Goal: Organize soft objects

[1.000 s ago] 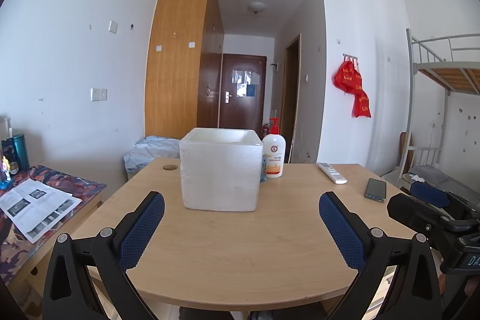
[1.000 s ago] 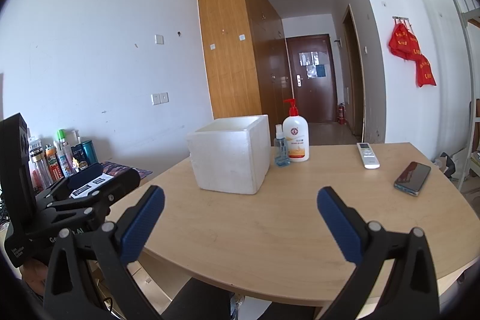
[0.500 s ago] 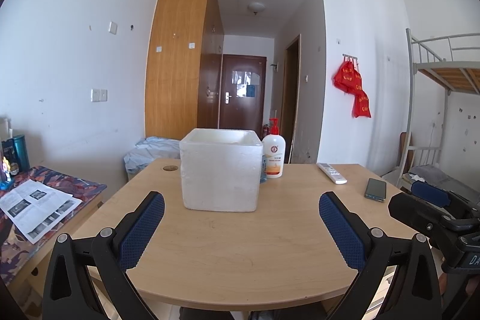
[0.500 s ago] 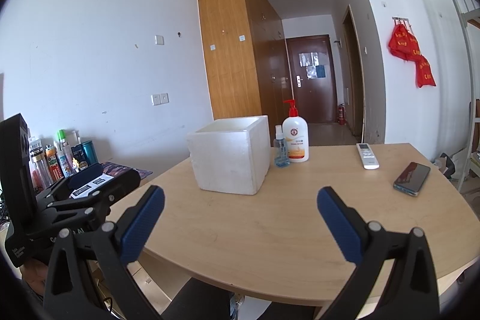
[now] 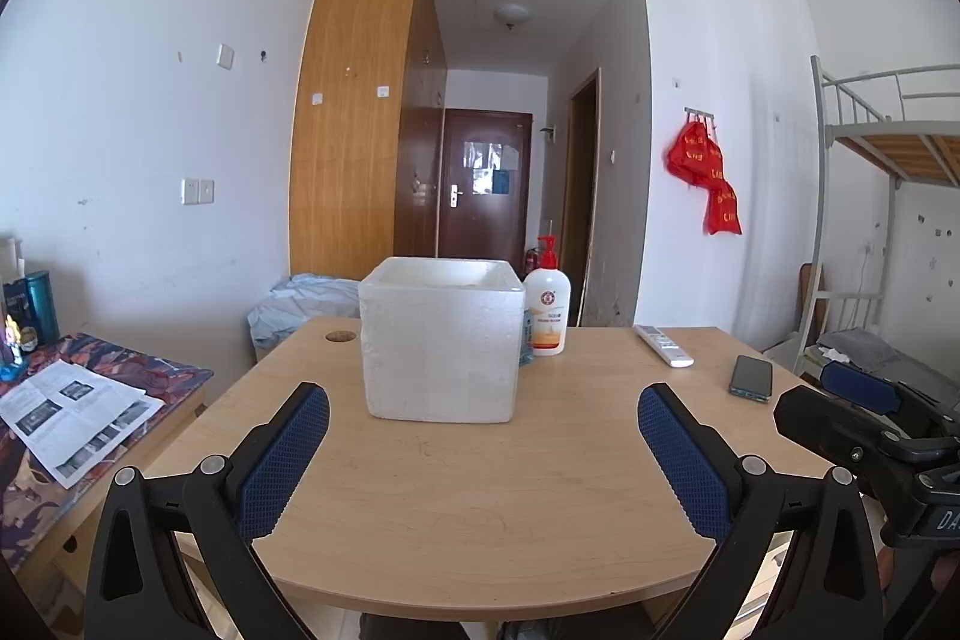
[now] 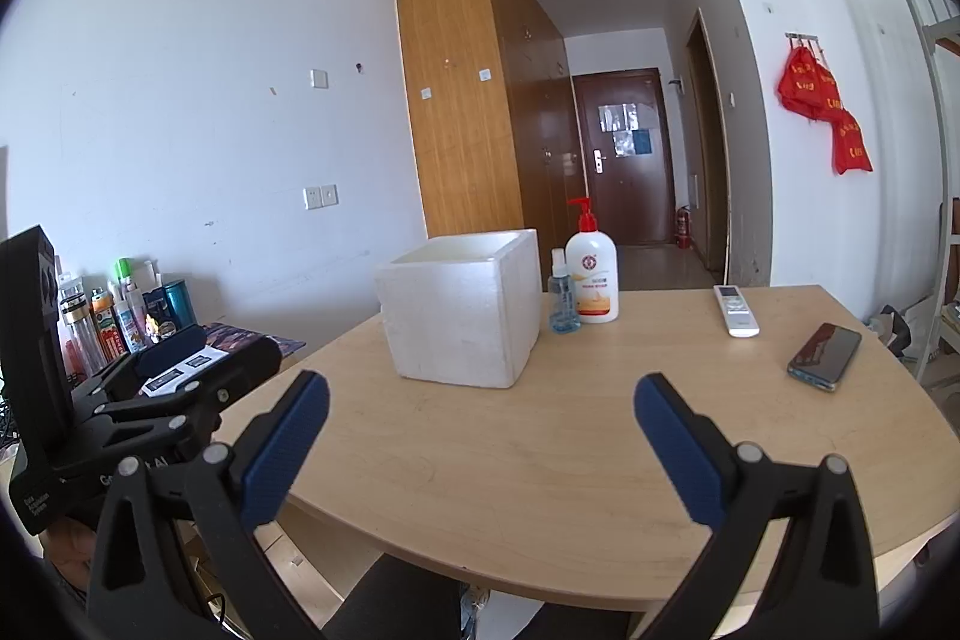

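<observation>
I saw a white foam box (image 5: 441, 343) on the pale wood table (image 5: 480, 490), a white pump bottle (image 6: 592, 280) with a red pump, a white remote (image 6: 736, 311) and a black phone (image 6: 825, 347). My grippers' finger pads (image 5: 282, 466) were blue with a fine grid texture.

With its blue-padded jaws spread wide and empty, the right gripper (image 6: 482, 415) hangs over the near edge of the wooden table (image 6: 540, 472), facing a white foam box (image 6: 459, 307), a pump bottle (image 6: 591, 274), a remote (image 6: 735, 310) and a phone (image 6: 825, 347).
</observation>
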`<action>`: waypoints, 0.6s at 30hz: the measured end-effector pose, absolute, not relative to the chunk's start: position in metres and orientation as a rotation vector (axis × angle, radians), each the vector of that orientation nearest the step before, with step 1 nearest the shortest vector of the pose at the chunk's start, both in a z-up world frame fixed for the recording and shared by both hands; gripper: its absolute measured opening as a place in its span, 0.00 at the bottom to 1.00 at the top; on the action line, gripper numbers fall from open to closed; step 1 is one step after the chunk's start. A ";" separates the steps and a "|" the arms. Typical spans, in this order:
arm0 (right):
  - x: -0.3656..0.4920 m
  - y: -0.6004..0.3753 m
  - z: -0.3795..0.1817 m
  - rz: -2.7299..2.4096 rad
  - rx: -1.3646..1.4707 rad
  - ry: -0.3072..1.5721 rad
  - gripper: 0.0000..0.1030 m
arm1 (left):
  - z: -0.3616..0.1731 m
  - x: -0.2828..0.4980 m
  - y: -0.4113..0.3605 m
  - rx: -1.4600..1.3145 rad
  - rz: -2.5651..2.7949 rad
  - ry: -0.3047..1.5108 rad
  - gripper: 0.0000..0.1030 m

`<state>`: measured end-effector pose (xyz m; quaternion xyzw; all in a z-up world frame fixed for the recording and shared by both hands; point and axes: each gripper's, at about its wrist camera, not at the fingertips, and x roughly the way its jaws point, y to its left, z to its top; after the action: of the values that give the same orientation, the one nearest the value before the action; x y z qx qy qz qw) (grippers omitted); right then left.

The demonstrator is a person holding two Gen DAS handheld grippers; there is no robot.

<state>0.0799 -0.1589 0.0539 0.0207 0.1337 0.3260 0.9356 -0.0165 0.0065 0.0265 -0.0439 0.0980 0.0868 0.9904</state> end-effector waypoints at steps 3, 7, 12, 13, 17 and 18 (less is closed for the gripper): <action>0.080 -0.159 0.053 0.666 0.041 0.275 1.00 | 0.027 -0.017 0.006 -0.086 0.175 0.197 1.00; 0.080 -0.160 0.052 0.669 0.042 0.273 1.00 | 0.027 -0.017 0.006 -0.084 0.173 0.197 1.00; 0.080 -0.160 0.052 0.669 0.042 0.274 1.00 | 0.027 -0.017 0.007 -0.086 0.175 0.197 1.00; 0.080 -0.160 0.052 0.669 0.042 0.275 1.00 | 0.027 -0.017 0.007 -0.086 0.176 0.197 1.00; 0.079 -0.160 0.050 0.670 0.040 0.275 1.00 | 0.027 -0.017 0.007 -0.086 0.176 0.195 1.00; 0.079 -0.161 0.050 0.671 0.041 0.275 1.00 | 0.027 -0.018 0.007 -0.086 0.180 0.191 1.00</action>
<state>0.0793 -0.1605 0.0502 0.0199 0.1344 0.3281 0.9348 -0.0177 0.0069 0.0271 -0.0429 0.0954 0.0895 0.9905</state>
